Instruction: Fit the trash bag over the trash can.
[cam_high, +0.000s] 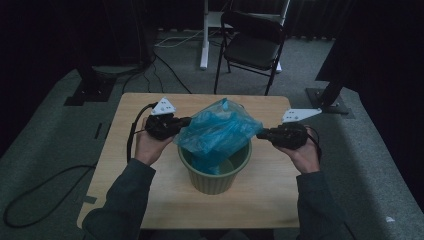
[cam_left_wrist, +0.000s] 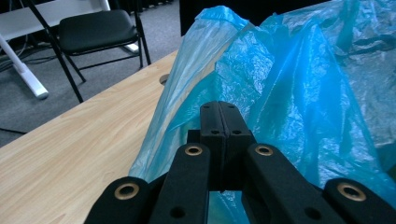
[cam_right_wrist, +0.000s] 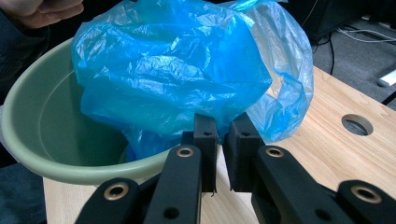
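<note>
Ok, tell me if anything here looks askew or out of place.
The blue plastic bag isn't seated in the green bin: it bulges crumpled above the rim, only its bottom inside. Left gripper and right gripper meet its opposite edges.

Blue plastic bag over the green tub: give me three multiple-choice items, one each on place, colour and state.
1. Where does the crinkled blue plastic bag hang?
A. in and above the round green plastic tub
B. on the black folding chair
C. flat on the wooden table

2. What colour is the tub?
A. red
B. pale green
C. white

3. How do the left hand-held gripper's jaws stand?
A. wide open
B. pressed together at the bag's edge
C. clamped on the tub's rim

Answers: 1 A, its lower end sits in the tub; 2 B, green rim and wall; 3 B, no gap shows between the pads.
</note>
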